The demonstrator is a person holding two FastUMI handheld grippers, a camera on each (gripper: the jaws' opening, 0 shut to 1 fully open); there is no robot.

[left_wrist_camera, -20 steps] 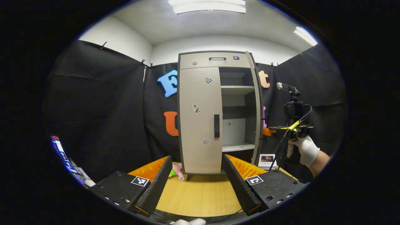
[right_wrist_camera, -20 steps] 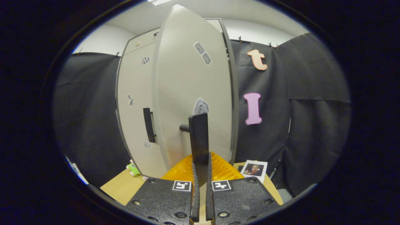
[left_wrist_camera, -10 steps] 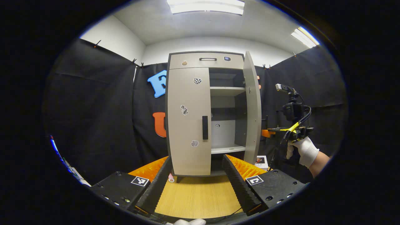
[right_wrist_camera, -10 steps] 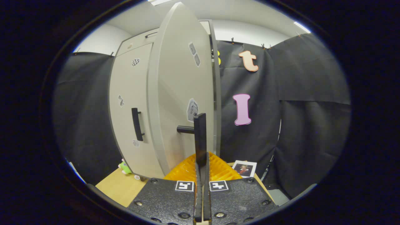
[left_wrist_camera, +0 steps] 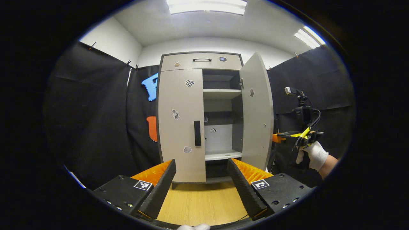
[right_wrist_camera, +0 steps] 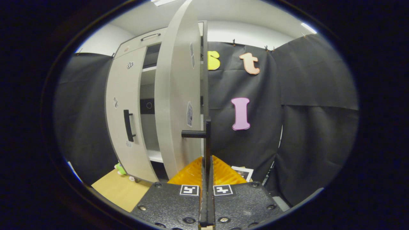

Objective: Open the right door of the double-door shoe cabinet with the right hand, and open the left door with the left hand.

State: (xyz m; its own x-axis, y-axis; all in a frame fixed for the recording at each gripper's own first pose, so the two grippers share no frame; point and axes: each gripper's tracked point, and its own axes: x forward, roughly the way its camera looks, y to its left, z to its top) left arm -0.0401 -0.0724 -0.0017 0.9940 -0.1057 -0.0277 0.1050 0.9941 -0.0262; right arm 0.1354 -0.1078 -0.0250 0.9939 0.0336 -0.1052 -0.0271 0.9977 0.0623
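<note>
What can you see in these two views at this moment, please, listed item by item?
Cabinet: one, beige, on the table.
Right door: one, beige, swung open.
Right door handle: one, black, between the right gripper's fingers.
Left door: one, beige, closed, black handle.
Shelves: pale, inside, bare where visible.
Table: one, light wood, under the cabinet.
Photo: one, on the table right of the cabinet.
Toy: one, green, left of the cabinet.
Left gripper: open, facing the cabinet.
Right gripper: shut on the right door handle.
Hand: one, white glove, holding the right gripper.

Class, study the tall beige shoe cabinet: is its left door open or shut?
Shut. The beige left door lies flush against the cabinet front, hiding that side, while the right door stands swung out, exposing the shelves.
</note>
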